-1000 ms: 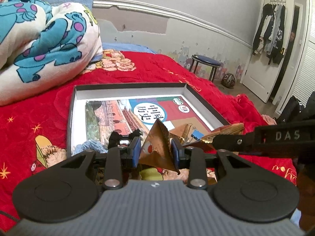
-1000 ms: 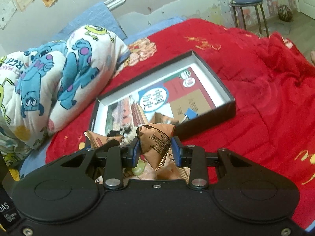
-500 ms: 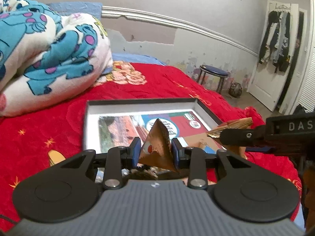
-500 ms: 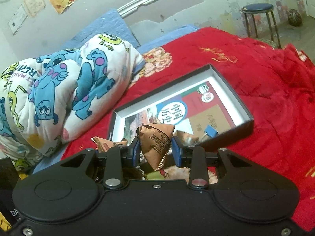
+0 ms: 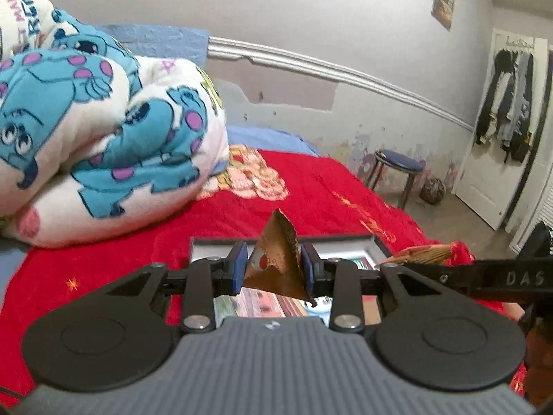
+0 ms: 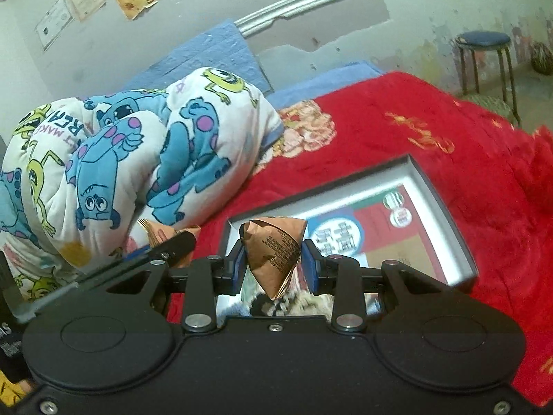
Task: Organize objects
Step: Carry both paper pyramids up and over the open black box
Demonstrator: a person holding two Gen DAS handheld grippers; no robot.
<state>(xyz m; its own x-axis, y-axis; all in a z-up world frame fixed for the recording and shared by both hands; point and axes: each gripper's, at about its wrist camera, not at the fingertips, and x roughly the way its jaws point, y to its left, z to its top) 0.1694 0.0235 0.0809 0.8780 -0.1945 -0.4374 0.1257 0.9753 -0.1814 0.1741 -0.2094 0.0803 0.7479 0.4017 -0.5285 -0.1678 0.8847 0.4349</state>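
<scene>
While the left gripper [image 5: 273, 269] is clamped on a brown pyramid-shaped foil packet [image 5: 278, 259], the right gripper [image 6: 273, 266] is clamped on a second brown packet [image 6: 274, 252] w/ small print on it. Both packets hang above the near end of the shallow black box [image 6: 446, 214], not touching it. Box sits on the red bedspread [image 6: 466, 145], near the monster-print blanket [image 6: 121, 159]; a printed sheet w/ a round blue label lies inside it. Progress, judged: two packets in hand, none seen set down at a final spot; where they go can't be told. Both grippers point fwd and somewhat down, side by side over the box.
</scene>
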